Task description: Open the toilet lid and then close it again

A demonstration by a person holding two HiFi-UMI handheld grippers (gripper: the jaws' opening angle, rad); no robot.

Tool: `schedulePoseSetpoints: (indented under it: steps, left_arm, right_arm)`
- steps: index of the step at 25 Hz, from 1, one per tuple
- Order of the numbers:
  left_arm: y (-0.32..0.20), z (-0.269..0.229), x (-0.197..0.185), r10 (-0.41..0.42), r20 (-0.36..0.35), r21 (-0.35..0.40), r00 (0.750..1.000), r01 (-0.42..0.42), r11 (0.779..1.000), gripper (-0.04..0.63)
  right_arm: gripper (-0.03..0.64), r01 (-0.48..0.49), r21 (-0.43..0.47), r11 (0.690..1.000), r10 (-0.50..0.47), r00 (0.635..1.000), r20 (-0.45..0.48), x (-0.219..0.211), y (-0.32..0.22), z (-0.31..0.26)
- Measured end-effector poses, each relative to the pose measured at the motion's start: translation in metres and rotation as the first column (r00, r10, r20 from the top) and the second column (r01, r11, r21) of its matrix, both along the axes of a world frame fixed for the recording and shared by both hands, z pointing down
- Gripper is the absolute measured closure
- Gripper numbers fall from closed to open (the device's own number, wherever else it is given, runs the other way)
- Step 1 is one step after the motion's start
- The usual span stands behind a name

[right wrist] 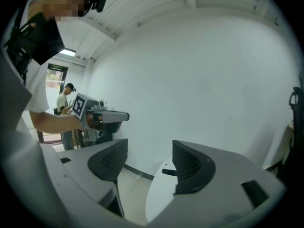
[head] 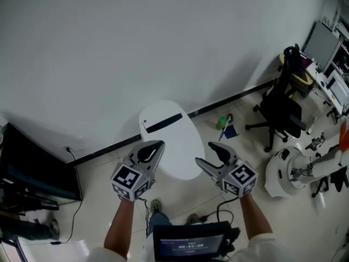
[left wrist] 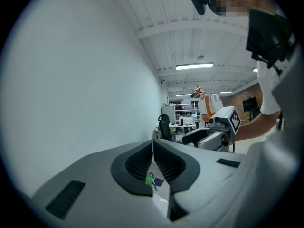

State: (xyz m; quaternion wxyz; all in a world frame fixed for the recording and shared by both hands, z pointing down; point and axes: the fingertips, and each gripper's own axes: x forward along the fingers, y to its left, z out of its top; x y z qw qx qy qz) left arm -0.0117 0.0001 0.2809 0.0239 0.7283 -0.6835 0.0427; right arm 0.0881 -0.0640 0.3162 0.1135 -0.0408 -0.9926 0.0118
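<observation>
A bare white wall [head: 136, 37] fills the far side, meeting the pale tiled floor [head: 245, 146] along a dark skirting strip.

The toilet lid [head: 172, 141] sits at the foot of that wall, about midway between my two hands in the head view. It is down, a flat white oval. Its long axis runs from the wall out toward me, slanting in the head view from upper left to lower right. The black hinge bar [head: 163, 123] crosses the wall end, and the rounded free end points at me.

A black cabinet [head: 32, 168] stands off to my left. A black office chair [head: 281, 111] and a white machine base [head: 289, 171] are well apart on my right.

My left gripper [head: 158, 146] hangs over the lid's near left edge. In the left gripper view its two ribbed fingers [left wrist: 137, 163] are pressed together at the tips with nothing between them.

My right gripper [head: 204, 153] hangs by the lid's near right edge. Its fingers [right wrist: 190, 165] are spread wide with nothing in the gap. In the right gripper view the lid shows through that gap, lower down and beyond the pads, which do not touch it.

A small green thing [head: 222, 123] lies on the floor by the skirting, just right of the lid.
</observation>
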Motion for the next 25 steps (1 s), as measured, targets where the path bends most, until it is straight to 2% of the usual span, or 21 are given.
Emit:
schedulePoseSetpoints:
  steps: [4, 7, 12, 17, 20, 25]
  left_arm:
    - [-0.006, -0.006, 0.007, 0.016, 0.009, 0.012, 1.000, -0.016, 1.000, 0.592]
    - [-0.006, 0.005, 0.018, 0.037, -0.002, -0.009, 0.999, -0.037, 0.999, 0.592]
    - [-0.008, 0.014, 0.027, 0.061, -0.014, -0.029, 0.998, -0.061, 0.998, 0.592]
    - [-0.010, 0.016, 0.022, 0.041, -0.071, -0.044, 0.997, -0.044, 0.998, 0.595]
    - [-0.008, 0.008, 0.019, 0.015, -0.057, -0.006, 0.998, -0.015, 1.000, 0.594]
    - [-0.001, -0.003, 0.019, -0.019, -0.029, 0.007, 0.999, 0.019, 1.000, 0.594]
  right_arm:
    - [0.331, -0.068, -0.036, 0.997, 0.068, 0.997, 0.018, 0.004, -0.012, -0.009]
    - [0.357, -0.121, -0.068, 0.990, 0.121, 0.993, -0.002, 0.012, -0.021, 0.001]
    - [0.357, -0.116, -0.067, 0.991, 0.115, 0.993, -0.016, 0.019, -0.026, 0.008]
    - [0.357, -0.108, -0.068, 0.992, 0.108, 0.994, -0.012, 0.019, -0.025, 0.006]
    - [0.357, -0.104, -0.078, 0.992, 0.104, 0.995, 0.003, 0.019, -0.023, 0.005]
    - [0.357, -0.109, -0.099, 0.989, 0.113, 0.993, 0.036, 0.021, -0.018, 0.001]
